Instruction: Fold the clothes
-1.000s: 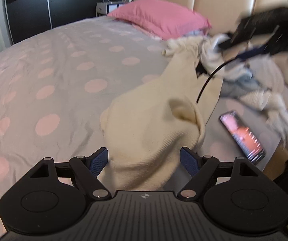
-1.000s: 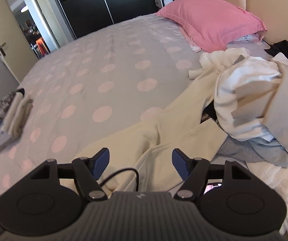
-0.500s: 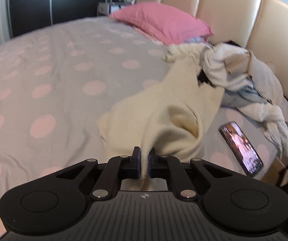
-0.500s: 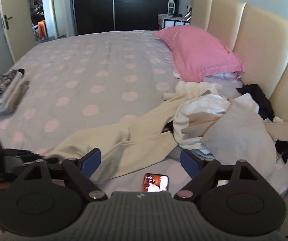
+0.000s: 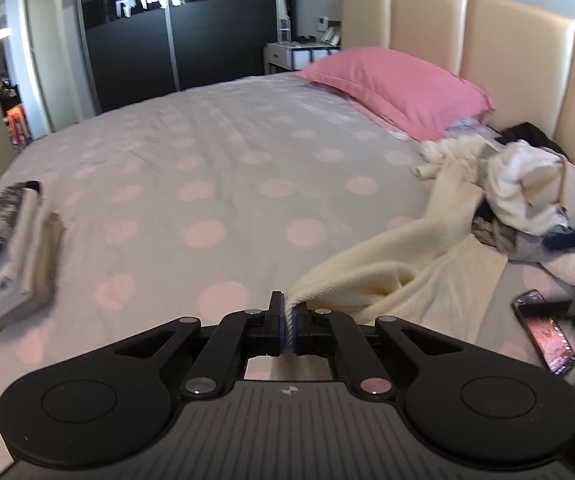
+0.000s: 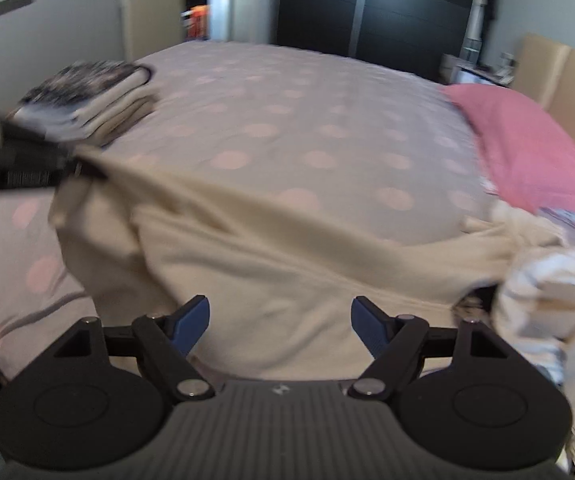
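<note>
A cream knitted garment stretches across the spotted bed from the heap of unfolded clothes toward me. My left gripper is shut on its ribbed edge and holds that edge lifted. The right wrist view shows the left gripper blurred at the left, pulling a corner of the garment taut. My right gripper hovers over the garment's near part. Its jaws are closing but still wide, and the blue pads do not press on the cloth below them.
A stack of folded clothes lies at the bed's left side. A lit phone rests near the right edge of the bed. A pink pillow leans against the beige headboard. A dark wardrobe stands behind the bed.
My left gripper closed on the cream garment's edge, then rose and drew it out leftward. My right gripper swung from the phone side to above the stretched garment.
</note>
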Motion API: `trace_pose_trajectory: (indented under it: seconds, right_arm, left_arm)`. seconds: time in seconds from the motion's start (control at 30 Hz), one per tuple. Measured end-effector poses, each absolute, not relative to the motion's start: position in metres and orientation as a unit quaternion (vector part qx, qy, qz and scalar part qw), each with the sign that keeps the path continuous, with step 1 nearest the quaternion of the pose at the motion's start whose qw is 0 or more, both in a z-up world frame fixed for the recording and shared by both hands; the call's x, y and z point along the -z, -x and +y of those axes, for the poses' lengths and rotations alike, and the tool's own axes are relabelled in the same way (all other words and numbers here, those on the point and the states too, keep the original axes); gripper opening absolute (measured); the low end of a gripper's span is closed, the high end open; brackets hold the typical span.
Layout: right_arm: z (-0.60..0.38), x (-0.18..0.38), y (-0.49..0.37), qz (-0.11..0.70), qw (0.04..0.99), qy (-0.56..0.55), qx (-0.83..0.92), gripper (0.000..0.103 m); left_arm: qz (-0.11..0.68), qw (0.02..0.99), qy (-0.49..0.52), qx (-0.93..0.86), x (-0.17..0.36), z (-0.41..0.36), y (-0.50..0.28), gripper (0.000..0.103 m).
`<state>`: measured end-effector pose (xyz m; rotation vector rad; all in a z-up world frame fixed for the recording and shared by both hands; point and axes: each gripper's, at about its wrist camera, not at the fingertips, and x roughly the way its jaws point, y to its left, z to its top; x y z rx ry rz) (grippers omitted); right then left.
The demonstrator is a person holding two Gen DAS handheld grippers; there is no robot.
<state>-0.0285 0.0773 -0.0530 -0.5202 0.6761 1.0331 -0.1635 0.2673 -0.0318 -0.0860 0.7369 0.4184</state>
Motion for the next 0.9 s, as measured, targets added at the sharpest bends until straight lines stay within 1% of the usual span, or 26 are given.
trace_pose_trajectory:
  seconds: [0.1, 0.2, 0.4, 0.5, 0.53, 0.57, 0.6, 0.63, 0.67, 0.7, 0.77, 0.9]
  right_arm:
    - [0.102, 0.073, 0.039, 0.312, 0.762, 0.273, -0.497, 0.079]
    - [0.121, 0.093, 0.045, 0.323, 0.747, 0.278, -0.511, 0.079]
    - [0.152, 0.123, 0.061, 0.338, 0.711, 0.283, -0.548, 0.081]
    - [0.167, 0.140, 0.070, 0.343, 0.686, 0.292, -0.571, 0.081]
    - [0.170, 0.146, 0.072, 0.347, 0.682, 0.293, -0.573, 0.081]
    - [0.174, 0.152, 0.074, 0.352, 0.679, 0.293, -0.574, 0.081]
    - [0.177, 0.158, 0.075, 0.357, 0.678, 0.292, -0.573, 0.082]
    - [0.180, 0.164, 0.075, 0.360, 0.678, 0.294, -0.570, 0.082]
    - [0.182, 0.169, 0.076, 0.364, 0.677, 0.296, -0.567, 0.083]
    - [0.185, 0.173, 0.078, 0.363, 0.677, 0.304, -0.564, 0.084]
    - [0.189, 0.179, 0.083, 0.355, 0.676, 0.318, -0.562, 0.085]
    - [0.193, 0.185, 0.090, 0.344, 0.684, 0.322, -0.557, 0.087]
  left_arm:
    - [0.358, 0.904, 0.029, -0.231, 0.022, 0.283, 0.178, 0.002]
    - [0.371, 0.888, 0.029, -0.269, 0.025, 0.306, 0.190, 0.002]
    - [0.409, 0.863, 0.044, -0.292, 0.059, 0.343, 0.202, 0.002]
    - [0.416, 0.862, 0.018, -0.290, 0.077, 0.342, 0.204, 0.007]
    - [0.418, 0.861, 0.007, -0.290, 0.081, 0.340, 0.206, 0.015]
    - [0.420, 0.861, 0.000, -0.285, 0.084, 0.338, 0.207, 0.030]
    - [0.418, 0.866, -0.001, -0.274, 0.086, 0.335, 0.210, 0.041]
    - [0.415, 0.871, 0.000, -0.261, 0.087, 0.332, 0.213, 0.063]
    - [0.409, 0.877, -0.001, -0.251, 0.088, 0.329, 0.217, 0.074]
    - [0.406, 0.881, -0.004, -0.242, 0.091, 0.325, 0.221, 0.074]
    - [0.424, 0.874, -0.005, -0.236, 0.102, 0.322, 0.223, 0.074]
    - [0.472, 0.845, 0.037, -0.249, 0.130, 0.333, 0.223, 0.074]
